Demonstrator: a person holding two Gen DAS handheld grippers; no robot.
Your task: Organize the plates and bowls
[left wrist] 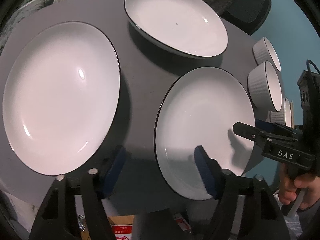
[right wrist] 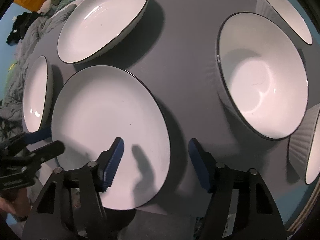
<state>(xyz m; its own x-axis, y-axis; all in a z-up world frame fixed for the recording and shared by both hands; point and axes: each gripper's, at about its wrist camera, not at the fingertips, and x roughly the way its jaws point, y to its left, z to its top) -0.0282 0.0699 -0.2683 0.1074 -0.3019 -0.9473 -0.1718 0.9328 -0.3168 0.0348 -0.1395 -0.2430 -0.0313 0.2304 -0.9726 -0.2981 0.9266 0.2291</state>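
Three white plates with dark rims lie on a grey table [left wrist: 138,92]: a left plate [left wrist: 60,98], a far plate [left wrist: 176,20] and a near plate [left wrist: 202,128]. Three ribbed white bowls [left wrist: 264,86] stand along the right edge. My left gripper [left wrist: 160,172] is open, its jaws astride the near plate's left rim. My right gripper [right wrist: 156,164] is open, astride the same near plate's [right wrist: 108,132] right rim; it also shows in the left wrist view [left wrist: 260,132]. The closest bowl [right wrist: 262,76] sits right of it.
A black mesh chair [left wrist: 240,2] stands behind the table. Bedding and clothes [right wrist: 24,34] lie to the far left. A cardboard box [left wrist: 122,228] sits on the floor below the table's near edge.
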